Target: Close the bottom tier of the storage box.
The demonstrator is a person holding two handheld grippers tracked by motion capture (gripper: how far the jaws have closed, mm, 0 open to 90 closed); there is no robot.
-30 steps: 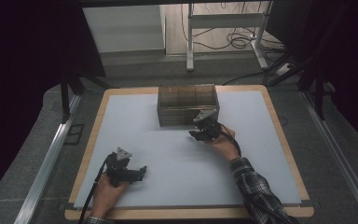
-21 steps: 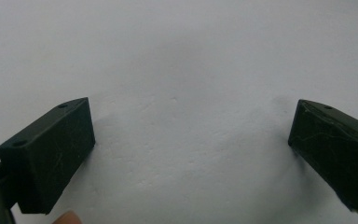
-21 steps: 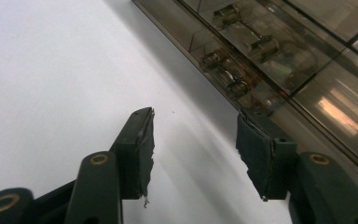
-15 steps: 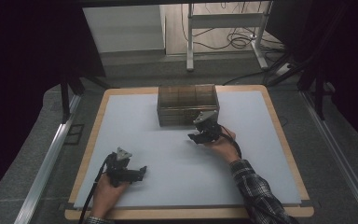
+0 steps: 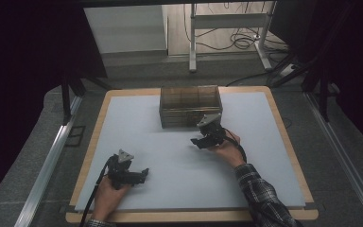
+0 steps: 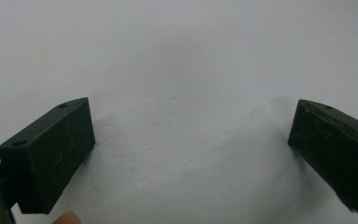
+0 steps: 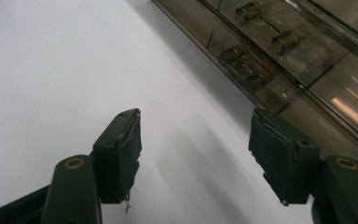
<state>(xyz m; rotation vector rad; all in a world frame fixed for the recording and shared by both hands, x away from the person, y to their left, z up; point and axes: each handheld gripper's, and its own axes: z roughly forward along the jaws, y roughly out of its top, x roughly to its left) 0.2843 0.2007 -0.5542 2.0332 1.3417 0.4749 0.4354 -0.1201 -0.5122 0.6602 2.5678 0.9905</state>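
High view: a desk [image 5: 123, 123] with a pale mat and a wooden rim carries 1 translucent brown compartment box [image 5: 190, 105], set toward the far edge at the middle. The right gripper [image 5: 202, 141] sits just in front of the box's near right corner, held low over the mat, apart from the box wall; nothing is between its jaws. The left gripper [image 5: 142, 175] rests near the front left of the desk, well apart from the box, jaws pointing toward the right. Judged state of work: the box stays closed and in place, nothing has been lifted out of it, and the approach to it is the step in hand; all handling of the box or its contents looks still to be done. Beyond the desk: a metal-legged stand [image 5: 227, 28] with loose cables [image 5: 246, 40] on the floor, and dark curtains at both sides; none of these lies in the way. Left gripper view: 2 black jaws stand wide apart over bare mat, gripping nothing; a fingertip shows at the bottom edge. Right gripper view: the jaws have just been opening and stand apart with nothing between them; the compartment box [image 7: 289, 42] runs across the upper right, just beyond the right-hand jaw, with small metal parts [image 7: 242, 65] visible through its clear top in separate compartments. What the parts are I cannot tell. The box's lid and wall are the only obstacle between the jaws and those parts.
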